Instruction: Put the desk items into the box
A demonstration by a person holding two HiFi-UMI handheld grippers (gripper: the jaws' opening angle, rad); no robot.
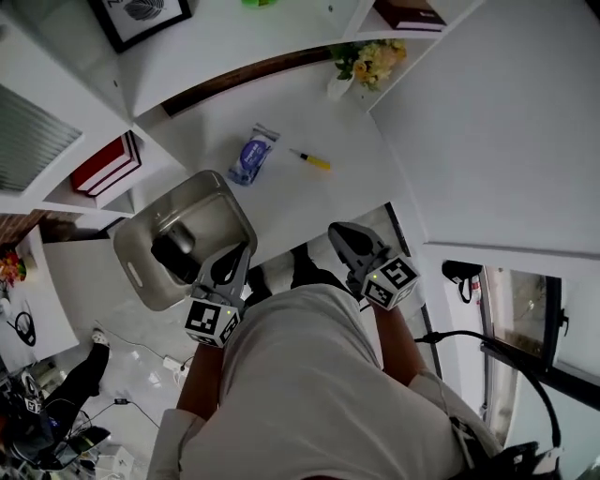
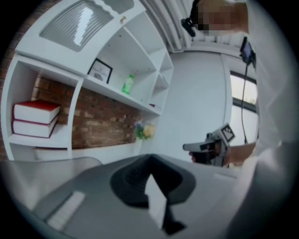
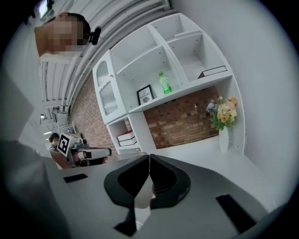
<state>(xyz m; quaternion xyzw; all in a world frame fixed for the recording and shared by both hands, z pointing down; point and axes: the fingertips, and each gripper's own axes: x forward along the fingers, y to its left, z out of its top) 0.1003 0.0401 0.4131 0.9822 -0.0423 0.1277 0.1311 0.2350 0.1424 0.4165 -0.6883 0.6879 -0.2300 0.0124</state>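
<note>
Left gripper (image 1: 239, 253) by box (image 1: 131, 274) rim, right gripper (image 1: 339, 232) beside box, both jaw pairs together, empty, packet (image 1: 251, 155) and pen (image 1: 311, 160) beyond box

shirt (image 1: 309, 384) — pale grey | left gripper (image 1: 241, 253), right gripper (image 1: 337, 231) — grey, black-white marker cubes (image 1: 212, 322)

Centre left, the dark thing (image 1: 172, 253) in the box (image 1: 139, 274) is too dim to name; framed picture (image 1: 141, 17) clipped by the top edge.

Box (image 1: 214, 199) dull metallic; desk (image 1: 281, 122) smooth white; wall (image 3: 182, 123) rough brick
</note>
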